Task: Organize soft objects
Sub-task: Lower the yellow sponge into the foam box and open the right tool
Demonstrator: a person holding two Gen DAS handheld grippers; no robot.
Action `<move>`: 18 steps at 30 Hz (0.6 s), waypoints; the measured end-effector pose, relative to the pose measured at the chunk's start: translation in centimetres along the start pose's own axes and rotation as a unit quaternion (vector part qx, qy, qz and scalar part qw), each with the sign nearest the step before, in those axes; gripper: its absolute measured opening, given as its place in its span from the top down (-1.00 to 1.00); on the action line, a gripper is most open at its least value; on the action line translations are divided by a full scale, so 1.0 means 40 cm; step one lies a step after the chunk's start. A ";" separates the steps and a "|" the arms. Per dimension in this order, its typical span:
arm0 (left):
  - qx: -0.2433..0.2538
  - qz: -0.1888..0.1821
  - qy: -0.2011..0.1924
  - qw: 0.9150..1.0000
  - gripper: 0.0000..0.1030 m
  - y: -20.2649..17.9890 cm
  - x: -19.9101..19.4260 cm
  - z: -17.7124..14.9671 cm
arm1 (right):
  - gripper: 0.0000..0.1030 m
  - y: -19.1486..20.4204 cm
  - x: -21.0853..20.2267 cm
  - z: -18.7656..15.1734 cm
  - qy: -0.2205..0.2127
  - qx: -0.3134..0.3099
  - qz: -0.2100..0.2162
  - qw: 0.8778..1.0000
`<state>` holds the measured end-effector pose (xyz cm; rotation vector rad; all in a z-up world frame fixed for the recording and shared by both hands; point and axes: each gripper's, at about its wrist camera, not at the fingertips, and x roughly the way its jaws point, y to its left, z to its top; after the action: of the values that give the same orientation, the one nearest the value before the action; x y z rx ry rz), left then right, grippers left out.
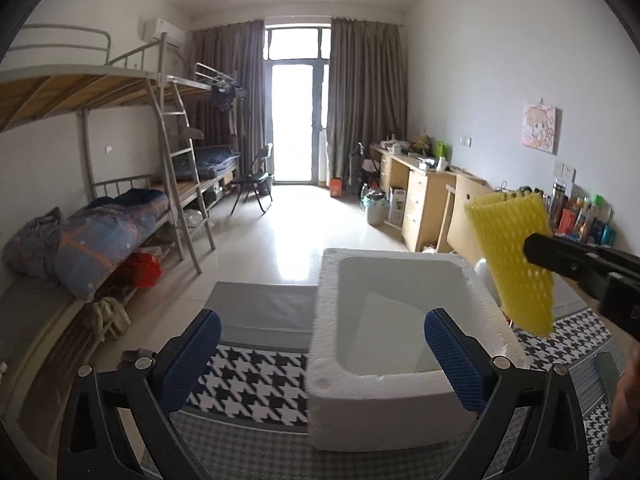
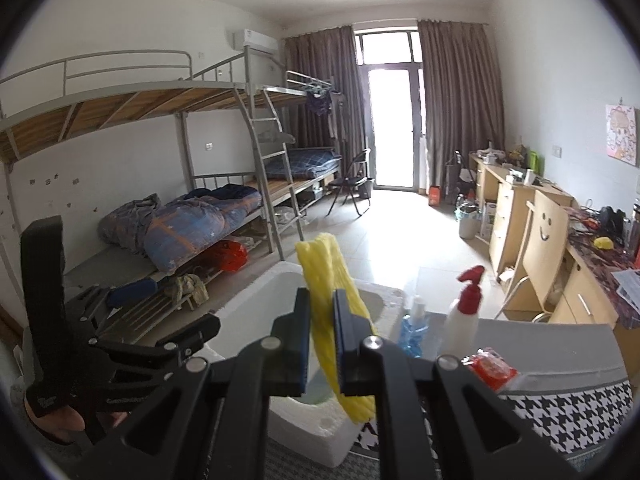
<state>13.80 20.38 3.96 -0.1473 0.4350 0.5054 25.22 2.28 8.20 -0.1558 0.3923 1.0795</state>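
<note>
My right gripper [image 2: 322,344] is shut on a yellow foam mesh sleeve [image 2: 336,320] and holds it up over the right rim of a white foam box [image 2: 248,308]. In the left wrist view the sleeve [image 1: 514,264] hangs in the right gripper [image 1: 538,254] above the box's [image 1: 400,396] right side. My left gripper [image 1: 324,354] is open and empty, its blue-padded fingers [image 1: 192,356] spread before the box's near wall. A flat white sheet [image 1: 396,332] lies inside the box.
The box stands on a table with a houndstooth cloth [image 1: 248,380]. A red-capped spray bottle [image 2: 464,312], a blue bottle [image 2: 414,328] and a red packet [image 2: 492,368] stand to its right. Bunk beds [image 1: 120,208] are at left, desks [image 1: 424,196] at right.
</note>
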 end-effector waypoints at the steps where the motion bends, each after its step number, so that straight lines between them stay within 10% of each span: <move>1: -0.002 0.002 -0.003 1.000 -0.98 0.004 -0.005 -0.002 | 0.73 0.006 0.006 0.001 0.002 -0.003 0.002 1.000; 18: -0.019 0.010 -0.029 0.999 -0.98 0.067 -0.067 -0.033 | 0.73 0.031 0.067 -0.005 0.039 -0.009 0.024 0.999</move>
<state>9.89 21.23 3.87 -0.1656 0.3706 0.5366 25.17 5.00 7.06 -0.2064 0.4582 1.1269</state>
